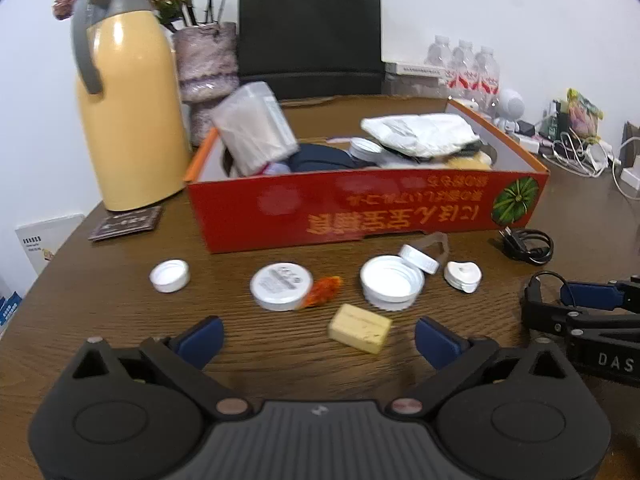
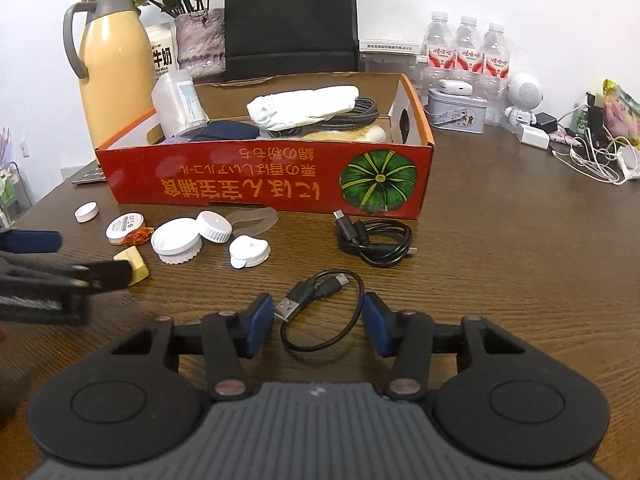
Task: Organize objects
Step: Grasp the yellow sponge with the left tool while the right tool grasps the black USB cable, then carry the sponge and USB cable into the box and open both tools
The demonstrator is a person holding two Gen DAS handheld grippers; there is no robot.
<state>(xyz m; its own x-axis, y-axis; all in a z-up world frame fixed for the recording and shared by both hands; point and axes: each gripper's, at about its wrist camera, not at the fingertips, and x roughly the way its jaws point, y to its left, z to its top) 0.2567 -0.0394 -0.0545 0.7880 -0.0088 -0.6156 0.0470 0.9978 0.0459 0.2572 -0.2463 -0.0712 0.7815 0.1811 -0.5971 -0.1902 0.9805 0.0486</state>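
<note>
Right wrist view: my right fingers [image 2: 318, 322] stand half apart around the short cable [image 2: 320, 312], gripping nothing, left fingers [image 1: 319, 338] wide apart, box [image 2: 264, 184] part-filled, lids [image 2: 176, 240] left on the tabletop [image 2: 500, 260].

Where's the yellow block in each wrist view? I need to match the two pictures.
Left wrist: yellow block at lower centre, on the table just ahead of the open left gripper.
Right wrist: at left, partly hidden behind the left gripper.
Shared landmark: red box.

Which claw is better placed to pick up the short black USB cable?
Right. The right claw already straddles the short black USB cable; the left claw hangs near the yellow block.
</note>
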